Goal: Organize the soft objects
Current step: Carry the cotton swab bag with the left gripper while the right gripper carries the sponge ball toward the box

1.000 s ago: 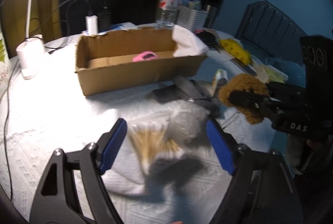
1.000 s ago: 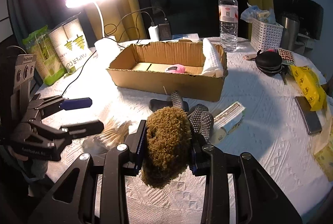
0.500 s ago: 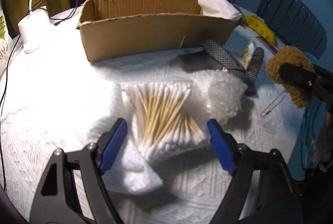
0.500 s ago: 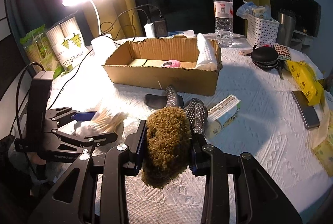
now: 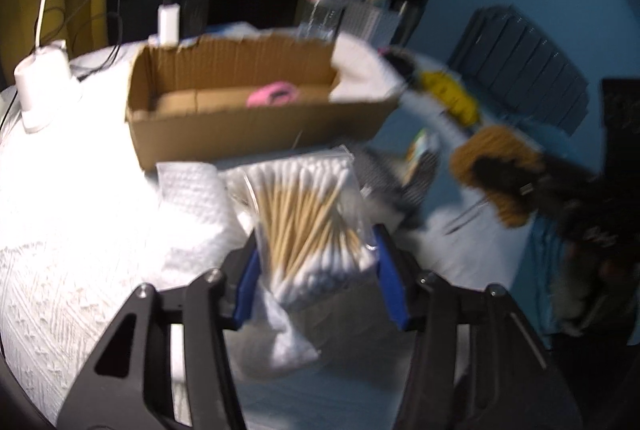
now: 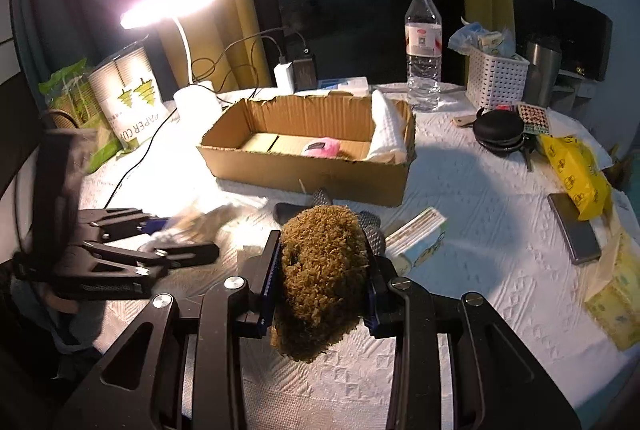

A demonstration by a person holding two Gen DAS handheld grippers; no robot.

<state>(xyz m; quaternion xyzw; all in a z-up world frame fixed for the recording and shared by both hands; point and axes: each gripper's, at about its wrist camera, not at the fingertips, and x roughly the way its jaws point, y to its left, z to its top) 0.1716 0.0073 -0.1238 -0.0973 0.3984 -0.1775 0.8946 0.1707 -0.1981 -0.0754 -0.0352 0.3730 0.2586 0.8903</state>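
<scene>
Showing a clear bag of cotton swabs (image 5: 308,214) between the blue pads of the left hand-held gripper (image 5: 318,282), whose jaws are closing and already touch both sides of the bag; the bag rises off the white cloth of the bench (image 5: 60,270), beside a folded white paper towel (image 5: 192,206). Right hand-held gripper (image 6: 322,284): jaws partly closed, clamped on a brown fuzzy plush toy (image 6: 322,270), held above the bench. Behind both stands an open cardboard box (image 6: 316,166), containing a pink soft item (image 6: 322,147) on its floor and a white towel (image 6: 386,132) draped over its right end. Dark dotted socks (image 6: 370,230) lie in front of the box. A lit desk lamp (image 6: 168,4) and a water bottle (image 6: 423,46) stand further back.
</scene>
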